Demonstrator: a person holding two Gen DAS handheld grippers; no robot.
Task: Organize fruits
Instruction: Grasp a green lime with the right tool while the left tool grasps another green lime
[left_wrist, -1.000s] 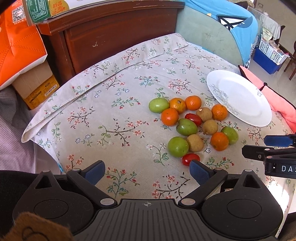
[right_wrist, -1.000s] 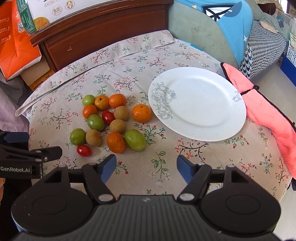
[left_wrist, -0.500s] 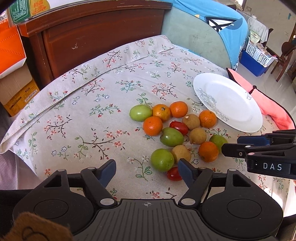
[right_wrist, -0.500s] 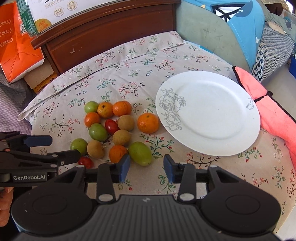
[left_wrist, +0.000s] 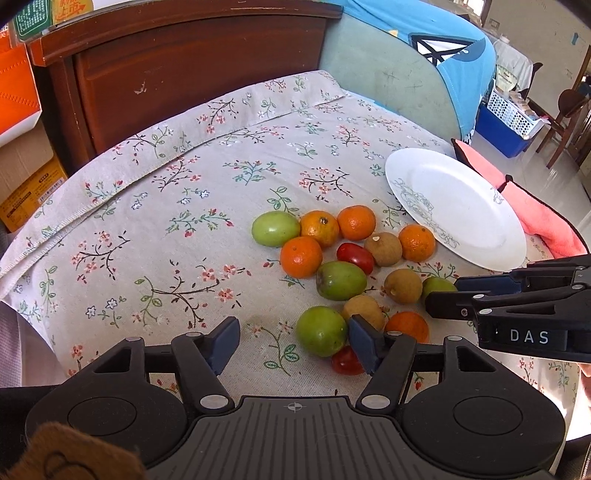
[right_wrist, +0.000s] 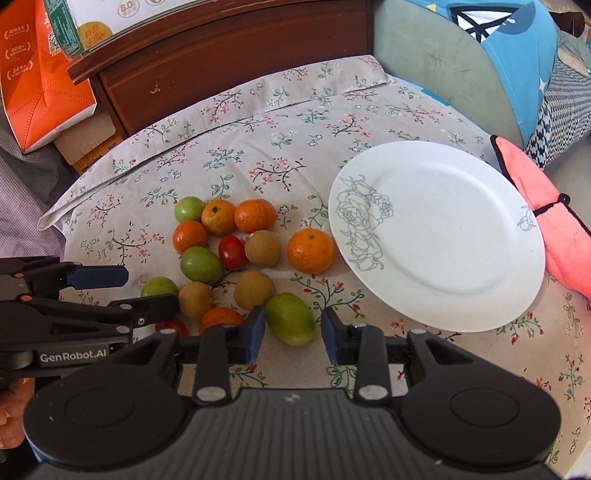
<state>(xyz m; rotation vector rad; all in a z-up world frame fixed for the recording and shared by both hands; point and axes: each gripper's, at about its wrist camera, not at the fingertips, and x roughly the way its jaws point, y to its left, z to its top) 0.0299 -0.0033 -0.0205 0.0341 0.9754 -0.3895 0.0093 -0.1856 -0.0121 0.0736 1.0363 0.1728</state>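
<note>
A cluster of small fruits lies on the floral tablecloth: several oranges (right_wrist: 311, 250), green fruits, brown fruits (right_wrist: 263, 248) and red tomatoes (right_wrist: 232, 252). A white plate (right_wrist: 480, 240) sits right of them, bare. My right gripper (right_wrist: 291, 332) is open, its pads either side of a green fruit (right_wrist: 290, 324) at the cluster's near edge, not closed on it. My left gripper (left_wrist: 293, 343) is open over the cloth, its right pad next to another green fruit (left_wrist: 320, 331) and a red tomato (left_wrist: 346, 361).
A pink cloth (right_wrist: 554, 236) lies past the plate at the table's right edge. A dark wooden headboard (left_wrist: 184, 62) and a teal cushion (left_wrist: 388, 81) stand behind. Orange bags and cardboard boxes (right_wrist: 44, 74) are at the back left.
Both grippers have moved forward toward the fruit cluster. The right gripper's jaws have narrowed and now straddle the near green fruit. No fruit has moved.
</note>
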